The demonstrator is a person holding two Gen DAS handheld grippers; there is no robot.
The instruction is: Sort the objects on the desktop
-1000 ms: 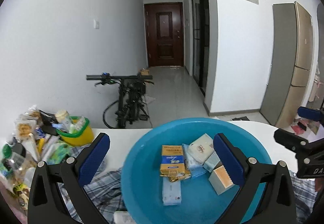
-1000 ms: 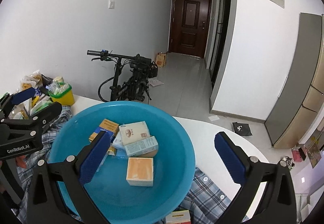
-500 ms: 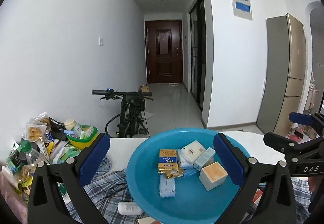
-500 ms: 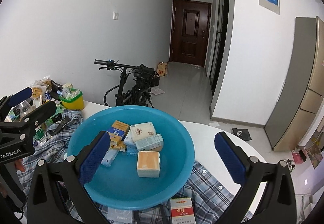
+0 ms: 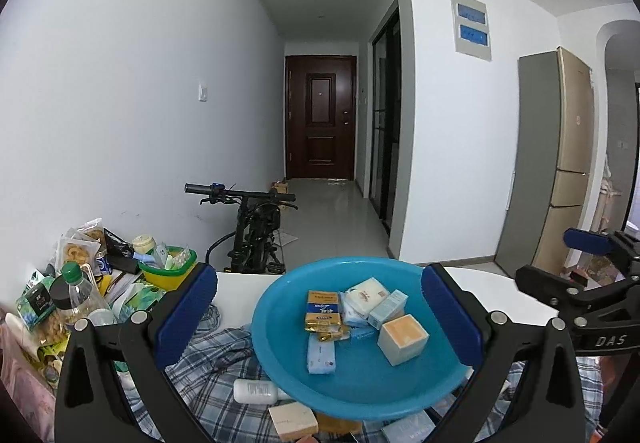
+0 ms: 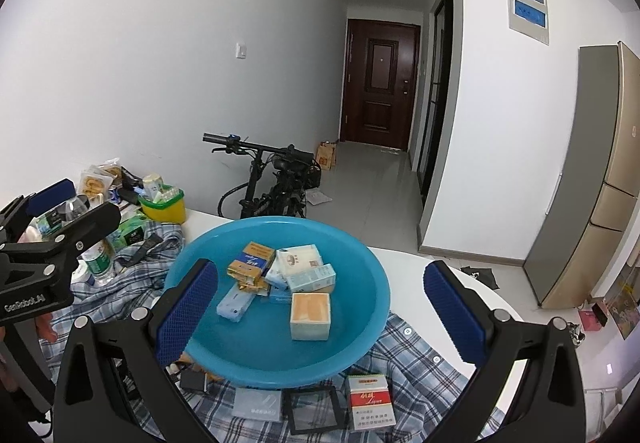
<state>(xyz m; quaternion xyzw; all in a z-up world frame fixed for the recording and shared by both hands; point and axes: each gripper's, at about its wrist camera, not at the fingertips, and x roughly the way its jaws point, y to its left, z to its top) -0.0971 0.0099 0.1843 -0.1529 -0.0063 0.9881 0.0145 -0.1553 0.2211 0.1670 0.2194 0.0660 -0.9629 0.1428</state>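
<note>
A blue basin (image 5: 424,383) (image 6: 360,319) sits on a plaid shirt (image 5: 208,375) (image 6: 416,375) on the white table. It holds several small boxes, among them an orange-topped cube box (image 5: 402,339) (image 6: 311,315) and a yellow-blue pack (image 5: 323,309) (image 6: 251,261). My left gripper (image 5: 318,319) is open and empty, above the basin's near side. My right gripper (image 6: 320,311) is open and empty, also above the basin. A red-white cigarette pack (image 6: 370,401) and a white bottle (image 5: 256,391) lie on the shirt in front of the basin.
A heap of snack bags, bottles and a yellow-green tub (image 5: 170,273) (image 6: 163,203) fills the table's left end. A grey card (image 6: 257,405) and a black frame (image 6: 314,411) lie in front of the basin. A bicycle (image 5: 252,231) stands behind the table.
Both grippers have risen and drawn back from the basin, so it looks smaller and the items on the shirt in front of it have come into view. Both stay open.
</note>
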